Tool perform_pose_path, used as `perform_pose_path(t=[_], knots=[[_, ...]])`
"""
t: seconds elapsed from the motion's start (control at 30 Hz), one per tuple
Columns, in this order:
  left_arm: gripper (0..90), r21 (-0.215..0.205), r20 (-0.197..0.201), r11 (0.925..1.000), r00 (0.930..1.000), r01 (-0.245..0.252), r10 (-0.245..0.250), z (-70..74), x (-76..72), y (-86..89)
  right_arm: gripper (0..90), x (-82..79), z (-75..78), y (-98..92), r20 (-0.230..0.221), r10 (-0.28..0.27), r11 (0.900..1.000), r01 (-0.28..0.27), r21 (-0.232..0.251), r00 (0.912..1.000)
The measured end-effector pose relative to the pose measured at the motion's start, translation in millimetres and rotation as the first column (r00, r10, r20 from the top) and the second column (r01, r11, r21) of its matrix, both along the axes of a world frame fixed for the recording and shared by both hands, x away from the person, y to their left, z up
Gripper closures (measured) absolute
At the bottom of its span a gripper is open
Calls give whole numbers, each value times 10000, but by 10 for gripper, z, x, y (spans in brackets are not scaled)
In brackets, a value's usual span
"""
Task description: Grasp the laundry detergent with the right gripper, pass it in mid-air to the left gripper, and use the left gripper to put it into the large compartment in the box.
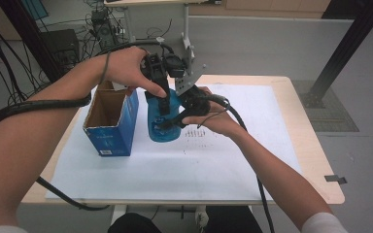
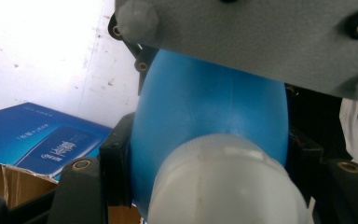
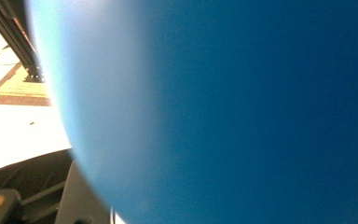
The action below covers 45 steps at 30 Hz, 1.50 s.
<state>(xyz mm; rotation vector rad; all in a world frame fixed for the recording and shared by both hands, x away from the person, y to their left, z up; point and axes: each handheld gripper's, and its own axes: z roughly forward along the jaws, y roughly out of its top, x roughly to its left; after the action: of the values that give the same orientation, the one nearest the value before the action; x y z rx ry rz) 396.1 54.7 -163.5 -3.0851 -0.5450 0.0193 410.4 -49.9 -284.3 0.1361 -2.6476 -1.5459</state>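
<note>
High view overhead, gripper views pressed against bottle [image 1: 164, 121]

The translucent blue plastic bottle [image 1: 164, 127] carries a milky white cap [image 2: 226, 186]. Beside it, the open cardboard box [image 1: 112, 121] is blue outside with pale lettering and plain brown inside. A white sheet [image 1: 175, 170] covers the pale wooden surface [image 1: 315, 160].

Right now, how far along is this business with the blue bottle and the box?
Done: the box stands open on the white sheet. In hand: both tools grip the blue bottle, upright just right of the box; the left tool clamps near its white cap, the right tool its body. Left: which way the bottle is headed, I can't tell.
</note>
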Motion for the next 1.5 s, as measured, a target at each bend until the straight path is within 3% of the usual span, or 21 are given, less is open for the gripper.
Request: perform_pose_path(t=[1.13,1.5], knots=[[367,-6,46,10000,10000,-54,54,26,5,-14,396,8,4,-12,-73,-17,9999,18,157,10000],[367,-5,158,9996,9995,-290,291,58,14,20,211,30,-21,-97,-468,-360,9993,358,-54,9983]])
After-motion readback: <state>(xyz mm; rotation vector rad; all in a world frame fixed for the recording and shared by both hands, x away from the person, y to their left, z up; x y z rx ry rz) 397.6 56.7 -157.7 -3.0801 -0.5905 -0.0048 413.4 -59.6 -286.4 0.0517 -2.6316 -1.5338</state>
